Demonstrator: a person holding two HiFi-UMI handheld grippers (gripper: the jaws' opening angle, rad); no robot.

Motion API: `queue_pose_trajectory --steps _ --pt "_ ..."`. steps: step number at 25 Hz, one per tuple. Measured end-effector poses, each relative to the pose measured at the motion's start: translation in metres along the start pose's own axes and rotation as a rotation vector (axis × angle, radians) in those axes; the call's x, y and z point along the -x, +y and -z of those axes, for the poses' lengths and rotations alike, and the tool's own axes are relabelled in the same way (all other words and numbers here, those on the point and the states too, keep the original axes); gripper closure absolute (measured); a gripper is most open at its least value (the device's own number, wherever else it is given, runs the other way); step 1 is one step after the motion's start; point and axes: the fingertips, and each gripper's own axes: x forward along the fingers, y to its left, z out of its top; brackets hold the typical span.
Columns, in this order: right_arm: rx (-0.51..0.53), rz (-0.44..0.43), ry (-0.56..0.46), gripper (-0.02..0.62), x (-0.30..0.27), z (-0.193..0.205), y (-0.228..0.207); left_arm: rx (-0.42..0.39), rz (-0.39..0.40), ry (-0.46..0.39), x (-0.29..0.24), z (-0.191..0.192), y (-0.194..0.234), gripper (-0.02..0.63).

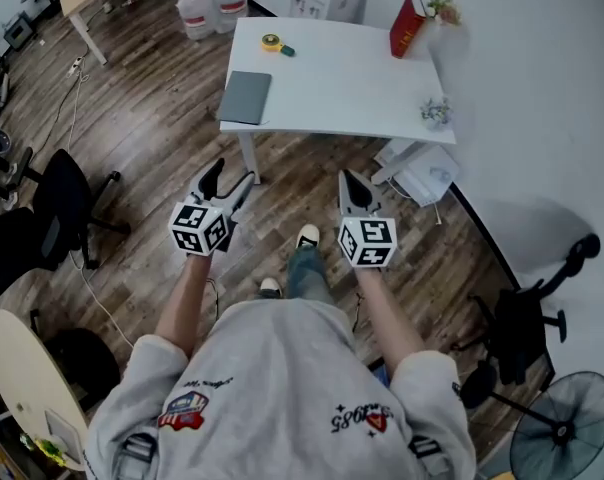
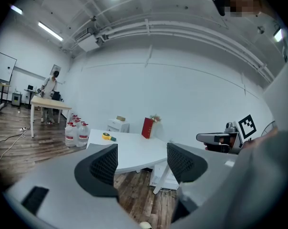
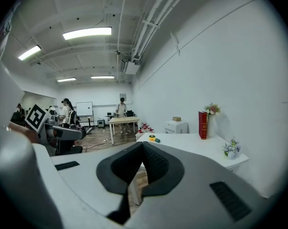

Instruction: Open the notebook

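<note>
The grey notebook [image 1: 246, 97] lies closed on the white worktop [image 1: 342, 78], in the upper middle of the head view, near the worktop's left edge. At mid-frame, over the wooden floor [image 1: 152, 138] and well apart from the notebook, the left claw [image 2: 142, 159] is released and empty — the right claw [image 3: 143, 156] is clenched on nothing.

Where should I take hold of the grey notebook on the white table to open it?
The notebook lies flat and closed at the near-left corner of the table. Probably come from that side and pinch only the cover's near corner. Which long edge is the spine can't be told.
</note>
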Motion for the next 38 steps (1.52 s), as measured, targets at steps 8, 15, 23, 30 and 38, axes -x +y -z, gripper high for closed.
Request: queue_pose_trajectory --steps 8,15,23,30,38 --pt "0.005 -0.072 -0.008 0.595 -0.106 -0.014 -0.041 -0.008 -0.049 0.015 -0.078 -0.008 0.05 0.285" --pt "0.025 -0.147 -0.01 0.595 -0.21 -0.049 -0.094 -0.007 -0.121 0.009 -0.167 -0.044 0.092 0.286" --pt "0.01 -0.19 0.002 0.595 -0.291 -0.067 -0.144 -0.023 -0.164 0.021 -0.25 -0.064 0.12 0.285" --pt "0.02 -0.222 0.016 0.595 -0.33 -0.079 -0.126 -0.013 -0.183 0.029 -0.257 -0.074 0.153 0.285" --pt "0.011 -0.208 0.005 0.595 -0.351 -0.088 -0.104 0.194 -0.176 0.007 -0.25 -0.059 0.215 0.286"
